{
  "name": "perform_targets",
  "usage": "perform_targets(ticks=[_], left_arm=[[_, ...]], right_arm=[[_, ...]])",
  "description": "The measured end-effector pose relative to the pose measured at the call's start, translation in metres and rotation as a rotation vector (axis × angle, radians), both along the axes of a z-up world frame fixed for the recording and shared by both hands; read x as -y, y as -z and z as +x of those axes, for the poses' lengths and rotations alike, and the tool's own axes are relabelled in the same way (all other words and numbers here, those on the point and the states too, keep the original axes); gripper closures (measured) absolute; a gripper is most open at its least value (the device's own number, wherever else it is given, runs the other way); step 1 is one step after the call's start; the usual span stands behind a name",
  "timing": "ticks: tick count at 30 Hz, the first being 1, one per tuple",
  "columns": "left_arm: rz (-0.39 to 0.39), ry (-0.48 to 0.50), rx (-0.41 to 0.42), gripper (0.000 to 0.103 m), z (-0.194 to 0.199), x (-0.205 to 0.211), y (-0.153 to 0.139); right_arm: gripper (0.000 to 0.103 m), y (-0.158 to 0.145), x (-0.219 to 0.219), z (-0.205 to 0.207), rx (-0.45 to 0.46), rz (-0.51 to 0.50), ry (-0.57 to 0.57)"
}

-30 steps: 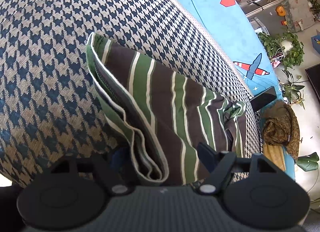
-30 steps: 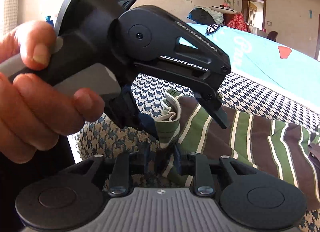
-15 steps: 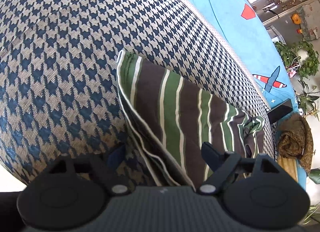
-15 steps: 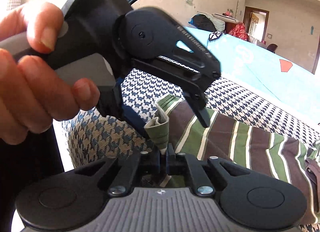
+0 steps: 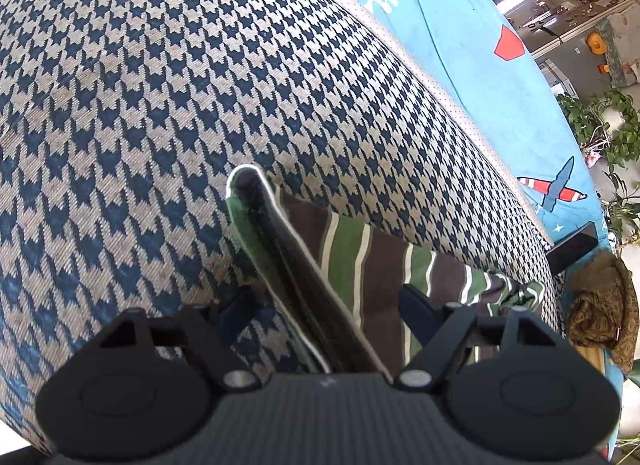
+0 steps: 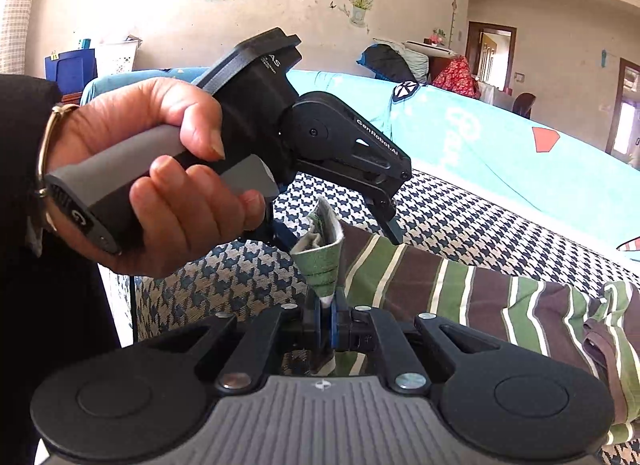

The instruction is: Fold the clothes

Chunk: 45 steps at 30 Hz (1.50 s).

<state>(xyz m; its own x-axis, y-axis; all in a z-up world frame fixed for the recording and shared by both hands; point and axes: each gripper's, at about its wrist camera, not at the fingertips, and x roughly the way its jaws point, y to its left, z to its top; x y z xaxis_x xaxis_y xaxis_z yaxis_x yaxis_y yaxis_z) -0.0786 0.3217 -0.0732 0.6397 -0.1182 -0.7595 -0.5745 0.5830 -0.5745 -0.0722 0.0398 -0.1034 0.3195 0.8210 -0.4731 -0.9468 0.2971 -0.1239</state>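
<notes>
A garment with green, brown and white stripes (image 5: 360,265) lies on a houndstooth cushion (image 5: 160,105). My right gripper (image 6: 326,321) is shut on the garment's near corner (image 6: 320,261), which stands up as a pinched fold. In the right wrist view a hand (image 6: 160,169) holds my left gripper (image 6: 338,237) just beyond that corner, pointing down at it. In the left wrist view the raised folded edge (image 5: 280,249) runs between the left gripper's (image 5: 328,307) jaws. They are closing, and the pads stand clear of the cloth on both sides.
A light blue cover printed with a plane and a red shape (image 5: 460,45) lies behind the cushion. At the far right are a brown patterned cloth (image 5: 600,317), a black object (image 5: 572,249) and potted plants (image 5: 608,125).
My right gripper closed on the garment's corner and lifted it into an upright fold. The left gripper shifted across the cushion, and the edge now stands narrow between its jaws.
</notes>
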Motion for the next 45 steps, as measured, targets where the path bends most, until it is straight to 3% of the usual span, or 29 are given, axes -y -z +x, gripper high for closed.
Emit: perform_targets(ticks=[8,10,13,18,21,31,45], left_arm=[[0.049,-0.05,-0.011,0.05,0.005,-0.003,0.001],[0.077,-0.067,-0.018,0.059,0.006,0.001,0.0],[0.103,-0.09,-0.011,0.082,0.008,0.01,0.002],[0.102,-0.119,0.017,0.091,0.007,0.025,0.005],[0.099,-0.129,0.063,0.091,0.007,0.036,0.0],[0.203,-0.075,0.137,0.091,0.031,0.095,-0.042],[0.231,0.094,0.217,0.091,0.12,0.187,-0.081]], right_arm=[[0.098,-0.009,0.007,-0.003,0.007,0.01,0.001],[0.098,-0.011,0.008,-0.005,0.014,0.014,0.003],[0.098,-0.013,0.011,-0.006,0.02,0.018,0.011],[0.098,-0.018,0.018,-0.008,0.039,0.026,0.033],[0.098,-0.021,0.025,-0.007,0.05,0.034,0.059],[0.098,-0.035,0.06,0.005,0.091,0.08,0.169],[0.098,-0.051,0.128,0.038,0.11,0.156,0.426]])
